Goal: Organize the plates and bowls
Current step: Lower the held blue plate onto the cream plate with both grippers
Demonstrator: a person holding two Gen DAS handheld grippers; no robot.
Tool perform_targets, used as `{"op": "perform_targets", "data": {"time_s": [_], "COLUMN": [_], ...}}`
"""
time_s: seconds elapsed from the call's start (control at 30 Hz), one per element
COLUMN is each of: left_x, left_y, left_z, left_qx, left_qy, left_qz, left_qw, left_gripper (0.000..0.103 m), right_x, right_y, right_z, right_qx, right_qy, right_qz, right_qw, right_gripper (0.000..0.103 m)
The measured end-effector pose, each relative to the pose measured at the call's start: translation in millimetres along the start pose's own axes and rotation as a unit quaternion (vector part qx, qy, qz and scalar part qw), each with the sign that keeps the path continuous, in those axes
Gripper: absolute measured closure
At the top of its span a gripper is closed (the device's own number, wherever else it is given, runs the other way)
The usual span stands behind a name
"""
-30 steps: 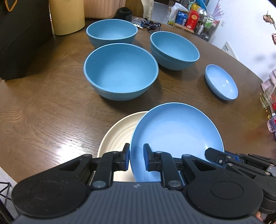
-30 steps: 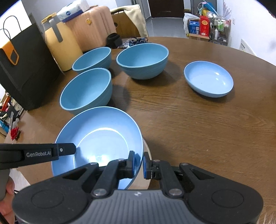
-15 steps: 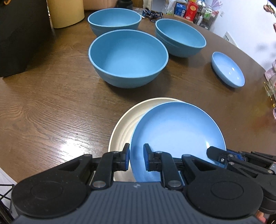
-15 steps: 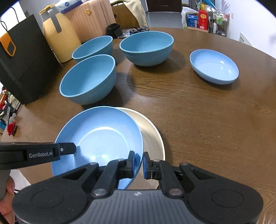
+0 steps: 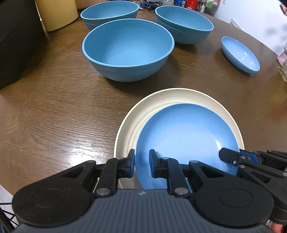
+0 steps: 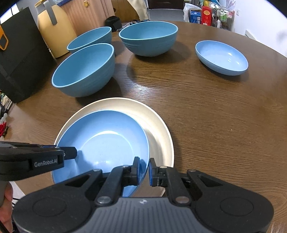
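Observation:
Both grippers pinch one light blue plate [image 5: 186, 136] [image 6: 105, 141] by its near rim. My left gripper [image 5: 142, 165] is shut on its left edge, my right gripper [image 6: 143, 169] shut on its right edge. The plate hangs just over a larger cream plate [image 5: 143, 114] [image 6: 154, 121] on the brown wooden table [image 5: 53, 111]; whether they touch I cannot tell. Three deep blue bowls stand behind: a near one [image 5: 128, 48] [image 6: 84, 69], a far left one [image 5: 109, 12] [image 6: 89, 39] and a far right one [image 5: 184, 25] [image 6: 148, 37]. A second small blue plate [image 5: 240, 54] [image 6: 221, 56] lies at the right.
A black bag [image 6: 19, 53] and a yellow jug [image 6: 53, 26] stand at the table's left back. Boxes and bottles [image 6: 209, 15] sit on a shelf beyond the far edge. The table's near edge runs just below the cream plate.
Both grippers have come down with the blue plate. It now covers the cream plate's middle, and more of the cream rim shows around it.

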State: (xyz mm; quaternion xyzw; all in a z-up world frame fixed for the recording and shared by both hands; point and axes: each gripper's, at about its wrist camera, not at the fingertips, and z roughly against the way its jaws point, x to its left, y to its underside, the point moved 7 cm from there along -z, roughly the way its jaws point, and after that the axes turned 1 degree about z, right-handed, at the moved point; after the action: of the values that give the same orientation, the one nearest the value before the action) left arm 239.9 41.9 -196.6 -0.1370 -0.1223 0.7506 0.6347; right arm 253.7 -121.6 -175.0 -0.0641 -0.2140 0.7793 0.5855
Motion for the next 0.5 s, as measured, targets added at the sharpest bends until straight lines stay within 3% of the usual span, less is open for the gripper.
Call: {"op": "perform_targets", "data": {"time_s": [0.5], "left_x": [-4.0], "left_y": [-1.5], "left_z": [-3.0], "left_qx": [-0.008], "left_qy": [-0.004], "left_qz": [-0.024], "left_qw": [0.9997], "left_gripper": [0.084], "right_x": [0.1], "right_y": [6.3], "right_z": [-2.4], "right_qx": [-0.012], "right_qy": [0.009], "right_qz": [-0.007], "right_qw": [1.0], "right_gripper": [0.09]}}
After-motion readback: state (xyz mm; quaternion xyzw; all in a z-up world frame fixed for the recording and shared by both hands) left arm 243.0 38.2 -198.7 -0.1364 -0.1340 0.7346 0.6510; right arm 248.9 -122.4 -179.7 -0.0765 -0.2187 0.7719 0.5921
